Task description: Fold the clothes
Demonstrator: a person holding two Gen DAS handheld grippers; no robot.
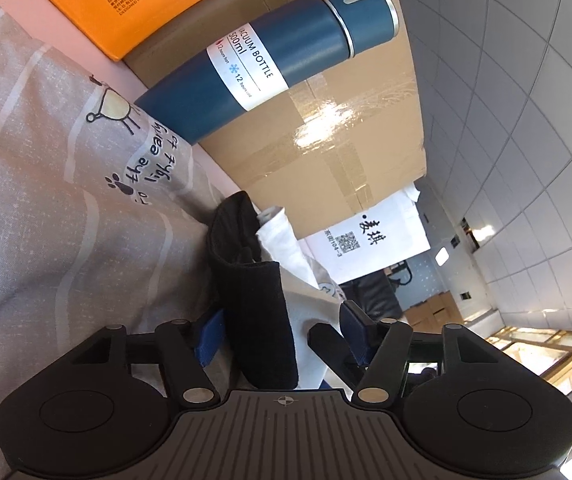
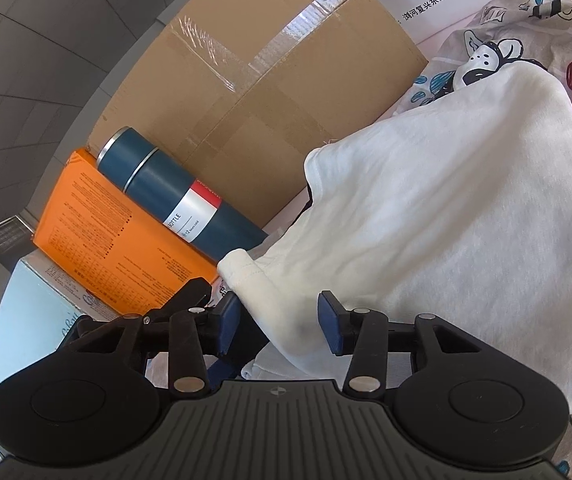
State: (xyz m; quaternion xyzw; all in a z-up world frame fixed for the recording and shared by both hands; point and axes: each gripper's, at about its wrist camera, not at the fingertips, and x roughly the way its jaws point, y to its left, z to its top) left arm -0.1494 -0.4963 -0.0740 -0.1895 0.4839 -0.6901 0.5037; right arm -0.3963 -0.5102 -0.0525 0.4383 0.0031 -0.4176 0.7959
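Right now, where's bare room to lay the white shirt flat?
Bare grey sheet lies left of the black cloth, below the bottle. Crowded along the back: box, bottle, orange box; printed cloth fills the right.

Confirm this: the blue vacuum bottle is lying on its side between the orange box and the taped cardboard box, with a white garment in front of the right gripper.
Wrong on one point: in the right wrist view the blue vacuum bottle stands upright, not on its side. It does sit between the orange box and the taped cardboard box, with the white garment in front of the right gripper.

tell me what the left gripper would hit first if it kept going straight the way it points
Probably the black cloth already lying between the left gripper's open fingers, with the white garment right beside it. The cardboard box stands farther on, though depth is hard to judge.
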